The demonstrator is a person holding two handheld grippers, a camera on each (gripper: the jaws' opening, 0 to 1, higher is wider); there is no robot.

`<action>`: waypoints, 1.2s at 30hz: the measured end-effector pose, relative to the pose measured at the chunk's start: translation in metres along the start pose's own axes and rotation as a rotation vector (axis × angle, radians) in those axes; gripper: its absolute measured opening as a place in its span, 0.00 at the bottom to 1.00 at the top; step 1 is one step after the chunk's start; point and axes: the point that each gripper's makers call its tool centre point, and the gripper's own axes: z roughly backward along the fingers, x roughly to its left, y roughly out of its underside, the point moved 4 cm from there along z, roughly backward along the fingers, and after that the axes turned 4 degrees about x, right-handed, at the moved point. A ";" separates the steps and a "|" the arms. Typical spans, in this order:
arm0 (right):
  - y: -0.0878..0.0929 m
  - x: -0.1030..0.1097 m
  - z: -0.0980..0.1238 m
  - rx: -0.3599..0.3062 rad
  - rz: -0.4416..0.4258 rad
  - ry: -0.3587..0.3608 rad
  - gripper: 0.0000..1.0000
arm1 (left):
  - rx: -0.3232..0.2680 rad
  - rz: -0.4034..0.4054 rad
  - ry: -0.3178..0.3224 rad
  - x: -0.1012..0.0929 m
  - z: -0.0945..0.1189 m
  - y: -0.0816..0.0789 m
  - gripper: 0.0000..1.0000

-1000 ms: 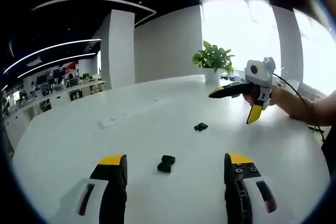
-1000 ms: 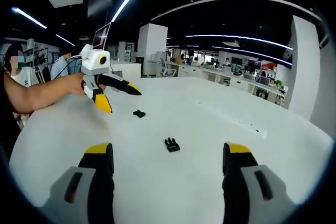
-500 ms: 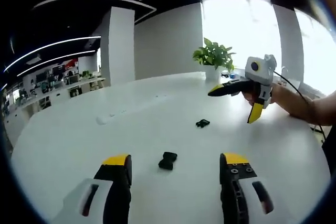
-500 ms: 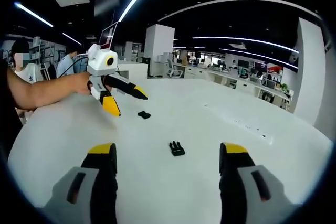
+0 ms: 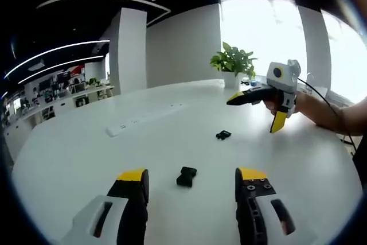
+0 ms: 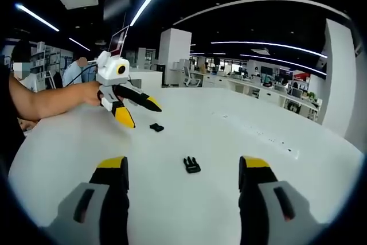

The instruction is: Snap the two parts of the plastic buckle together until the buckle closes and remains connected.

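— Where do the two buckle parts lie from you?

— Both sit on the white table (image 5: 86, 159), well apart from each other. In my left gripper view, the socket half (image 5: 186, 175) lies straight ahead of my left gripper (image 5: 192, 176), between the lines of its two jaws, not yet between the tips. Its long axis runs roughly away from me, tilted a little to one side. The pronged half (image 5: 223, 135) lies farther off, toward my right gripper (image 5: 256, 107).

— And from the other hand?

— In my right gripper view it reverses: the pronged half (image 6: 191, 165) is dead ahead of my right gripper (image 6: 182, 166), prongs pointing away, and the socket half (image 6: 156, 127) sits near my left gripper (image 6: 139, 113).

— Jaws?

— Both pairs spread wide, holding nothing.

— So who takes what?

— I judge each hand should take the piece centred ahead of it; each is nearer to that one.
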 end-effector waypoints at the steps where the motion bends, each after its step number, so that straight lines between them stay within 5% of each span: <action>1: 0.001 0.000 -0.002 0.007 -0.002 -0.001 0.78 | -0.004 0.002 0.005 -0.002 0.000 0.000 0.61; 21: 0.006 -0.007 -0.008 0.012 0.007 -0.020 0.77 | 0.019 -0.017 0.032 0.000 -0.008 0.001 0.59; 36: -0.011 -0.024 -0.045 -0.003 -0.004 -0.066 0.76 | -0.016 0.022 0.041 0.022 -0.006 -0.004 0.61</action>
